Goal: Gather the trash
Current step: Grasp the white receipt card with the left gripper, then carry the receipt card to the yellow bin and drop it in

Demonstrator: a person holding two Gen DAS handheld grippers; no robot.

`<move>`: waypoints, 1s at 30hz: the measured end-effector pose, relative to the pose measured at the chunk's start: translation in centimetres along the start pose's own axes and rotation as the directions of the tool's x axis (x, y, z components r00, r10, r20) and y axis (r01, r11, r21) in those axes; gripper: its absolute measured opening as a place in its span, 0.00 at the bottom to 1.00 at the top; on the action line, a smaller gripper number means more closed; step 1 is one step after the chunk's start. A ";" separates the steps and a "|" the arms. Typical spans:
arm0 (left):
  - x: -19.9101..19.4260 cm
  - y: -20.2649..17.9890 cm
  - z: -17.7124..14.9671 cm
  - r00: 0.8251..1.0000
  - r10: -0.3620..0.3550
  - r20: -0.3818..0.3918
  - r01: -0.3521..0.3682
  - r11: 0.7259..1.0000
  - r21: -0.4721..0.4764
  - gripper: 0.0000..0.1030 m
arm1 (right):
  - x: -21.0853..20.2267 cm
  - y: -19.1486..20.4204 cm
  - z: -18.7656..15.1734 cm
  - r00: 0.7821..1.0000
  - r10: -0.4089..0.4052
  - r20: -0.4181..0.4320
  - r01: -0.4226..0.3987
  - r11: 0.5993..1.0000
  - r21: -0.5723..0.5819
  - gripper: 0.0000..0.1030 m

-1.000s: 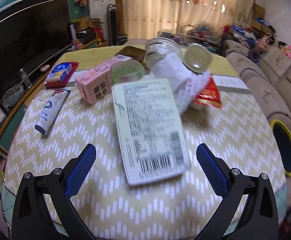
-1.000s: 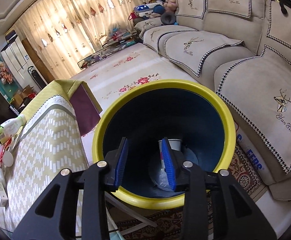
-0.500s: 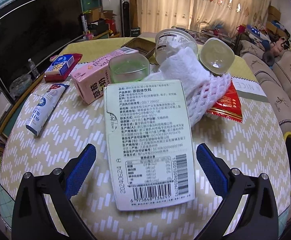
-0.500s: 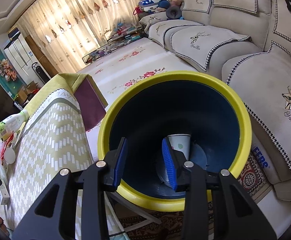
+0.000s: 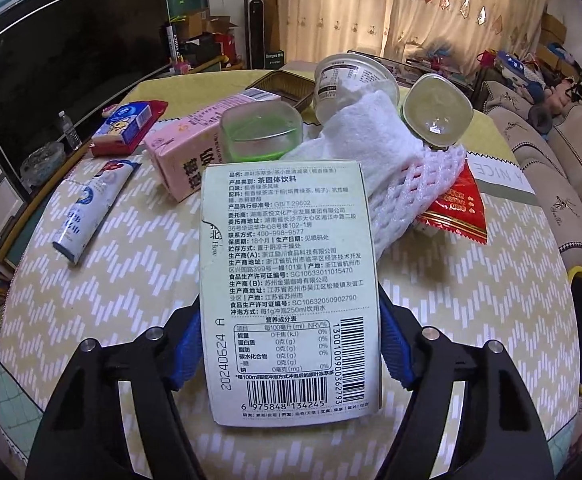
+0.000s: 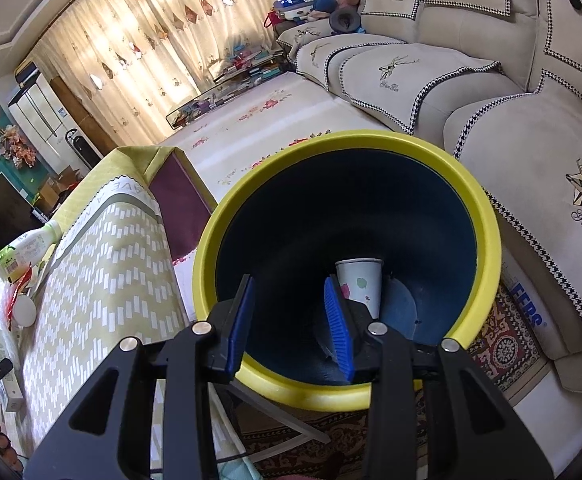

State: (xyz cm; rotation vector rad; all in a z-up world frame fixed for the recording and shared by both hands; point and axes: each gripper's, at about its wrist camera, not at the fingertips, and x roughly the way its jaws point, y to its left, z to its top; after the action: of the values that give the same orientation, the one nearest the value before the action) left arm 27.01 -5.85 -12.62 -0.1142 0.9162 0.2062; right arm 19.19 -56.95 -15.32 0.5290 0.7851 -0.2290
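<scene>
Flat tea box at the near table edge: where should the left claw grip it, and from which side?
Grip the tea box across its two long side edges at the near, barcode end, coming in from the near table edge. It lies flat with that end towards the left claw, and its far end abuts the pink carton and white cloth. The blue pads already flank the near end, having just closed in.

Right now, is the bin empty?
No, the right wrist view shows a paper cup lying at the bottom of the yellow-rimmed bin.
</scene>
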 end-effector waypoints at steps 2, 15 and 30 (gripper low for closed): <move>-0.6 0.2 -0.4 1.000 -0.001 0.005 0.001 1.000 0.001 0.70 | -0.1 0.0 -0.1 1.000 0.005 -0.001 -0.005 1.000 0.002 0.34; -7.6 -3.4 -3.1 0.990 -0.128 0.066 0.119 0.985 0.127 0.70 | -2.8 -0.9 -1.1 0.999 0.006 0.031 -0.007 1.000 0.017 0.34; -9.7 -23.1 -4.3 0.914 -0.402 -0.056 0.383 0.810 0.444 0.70 | -6.5 -7.0 -0.5 0.986 -0.118 0.121 0.108 0.990 0.088 0.37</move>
State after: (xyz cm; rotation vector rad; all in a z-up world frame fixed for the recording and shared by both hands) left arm 23.09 -30.38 -7.26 0.1294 0.8581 -0.3928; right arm 11.72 -62.57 -13.49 0.5418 0.6850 -0.3973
